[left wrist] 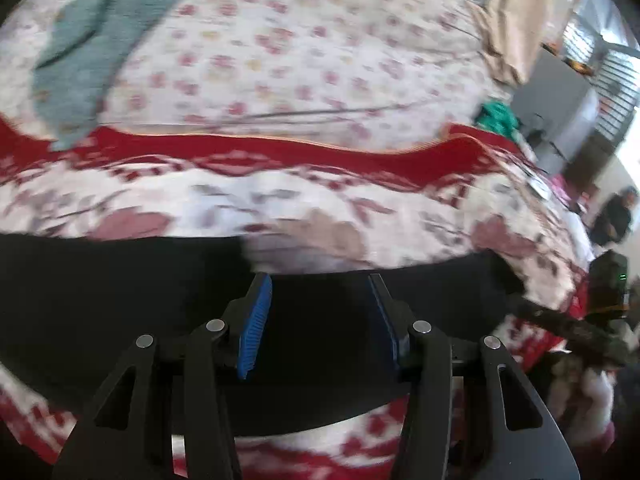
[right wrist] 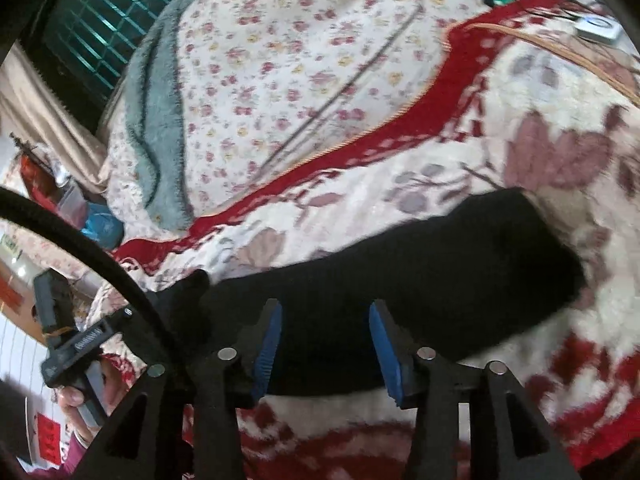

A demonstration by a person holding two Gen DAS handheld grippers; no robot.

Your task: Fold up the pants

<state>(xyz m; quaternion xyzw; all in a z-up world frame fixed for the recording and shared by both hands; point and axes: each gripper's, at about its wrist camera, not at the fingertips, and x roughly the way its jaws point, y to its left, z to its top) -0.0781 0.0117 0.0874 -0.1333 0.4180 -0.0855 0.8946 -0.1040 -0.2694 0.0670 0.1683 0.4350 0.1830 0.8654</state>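
While pants (right wrist: pixel 400 280) lie on blanket (right wrist: pixel 560 152):
left gripper (left wrist: pixel 320 320): jaws part open, holding nothing
right gripper (right wrist: pixel 326 344): jaws part open, holding nothing

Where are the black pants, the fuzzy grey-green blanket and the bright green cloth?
black pants (right wrist: pixel 420 264): right wrist view, middle of the dark fabric.
grey-green blanket (right wrist: pixel 156 120): right wrist view, its fuzzy middle.
bright green cloth (left wrist: pixel 498 118): left wrist view, centre of the crumpled bit.

A home bedroom. A bed (right wrist: pixel 304 60) wears a floral sheet and a red-bordered blanket (right wrist: pixel 560 216). Curtains (left wrist: pixel 516 12) hang nearby.
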